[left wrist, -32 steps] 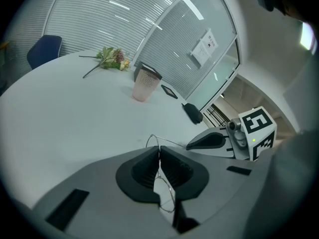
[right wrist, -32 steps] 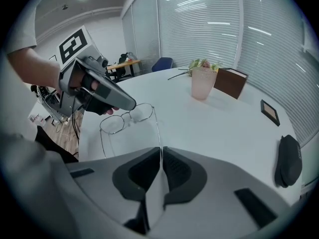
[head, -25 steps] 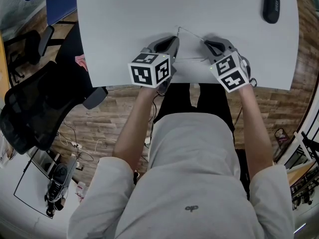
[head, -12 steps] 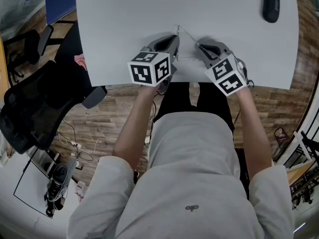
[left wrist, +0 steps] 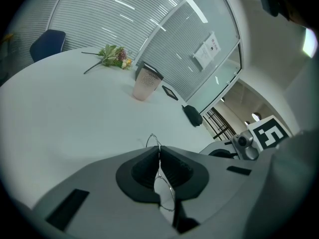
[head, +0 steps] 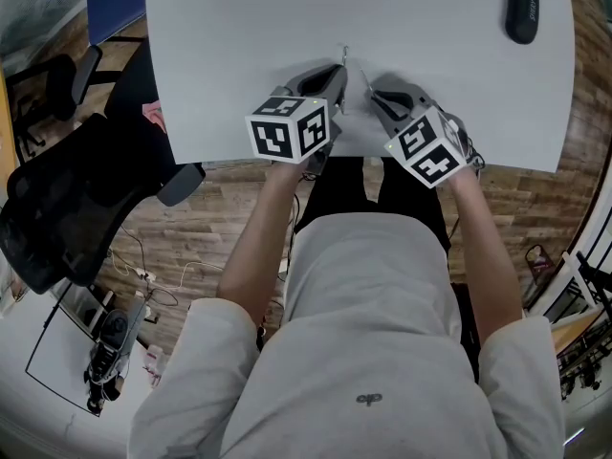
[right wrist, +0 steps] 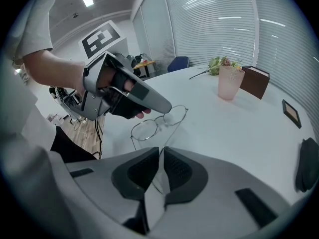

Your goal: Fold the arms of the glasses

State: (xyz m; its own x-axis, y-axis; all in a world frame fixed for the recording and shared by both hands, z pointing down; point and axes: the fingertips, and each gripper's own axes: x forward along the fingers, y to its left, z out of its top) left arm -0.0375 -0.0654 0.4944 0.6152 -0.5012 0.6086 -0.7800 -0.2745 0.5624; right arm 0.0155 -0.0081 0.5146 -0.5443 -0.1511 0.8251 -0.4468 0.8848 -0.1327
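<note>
As the left gripper (head: 337, 75) and right gripper (head: 373, 96) meet over the table's (head: 239, 46) near edge, the head view shows the glasses (head: 345, 58) between them. Left gripper view: jaws pinched on the wire frame. Right gripper view: jaws, just opening, stand slightly apart around one arm, not pressing it.
</note>
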